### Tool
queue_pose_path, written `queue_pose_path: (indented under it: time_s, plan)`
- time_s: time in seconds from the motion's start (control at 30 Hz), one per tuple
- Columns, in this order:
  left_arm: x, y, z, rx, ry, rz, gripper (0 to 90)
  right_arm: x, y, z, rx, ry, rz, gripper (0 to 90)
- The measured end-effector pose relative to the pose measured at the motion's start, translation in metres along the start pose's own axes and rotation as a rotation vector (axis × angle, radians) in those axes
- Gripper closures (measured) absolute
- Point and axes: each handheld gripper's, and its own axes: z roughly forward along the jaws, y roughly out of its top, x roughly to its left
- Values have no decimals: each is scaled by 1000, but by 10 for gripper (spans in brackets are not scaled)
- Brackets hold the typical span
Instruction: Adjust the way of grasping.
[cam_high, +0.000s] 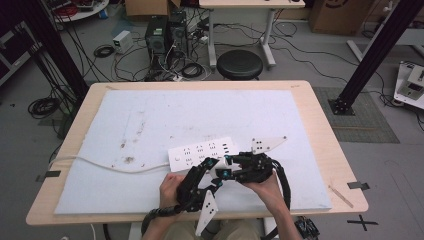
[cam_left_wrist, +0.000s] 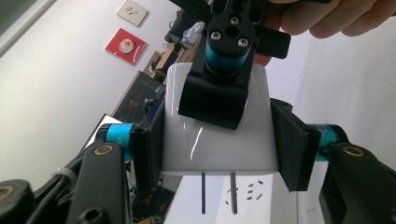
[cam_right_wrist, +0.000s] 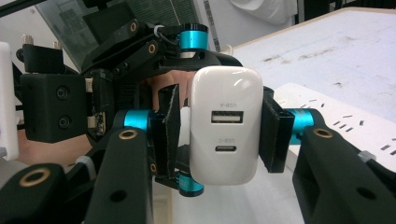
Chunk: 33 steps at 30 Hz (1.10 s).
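charger (cam_right_wrist: 225, 125) | both fingers grasping it | power strip (cam_high: 202, 151) just beyond | stool (cam_high: 240, 64) behind table

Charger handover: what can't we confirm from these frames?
- High view: the white charger is mostly covered by both grippers; its ports and prongs are too small to see.
- Left gripper view: the right gripper covers the charger's far end.
- Right gripper view: the left gripper hides the prongs.
- Power strip: its cable runs off the table's left edge, so its far end is unseen.
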Motion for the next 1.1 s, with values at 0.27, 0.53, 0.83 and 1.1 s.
queue_pose_path:
  time_s: [0.27, 0.53, 0.83, 1.1]
  plan:
    - [0, 0, 0, -2, -3, 4, 424, -1, 0, 0, -5, -6, -3, 622]
    - [-1, 0, 0, 8, -7, 13, 423, -1, -1, 1, 4, -8, 0, 633]
    - [-1, -1, 1, 13, -17, 0, 422, -2, -2, 1, 10, -12, 13, 634]
    - [0, -2, 1, 17, -22, -6, 420, -3, -2, 2, 12, -15, 16, 634]
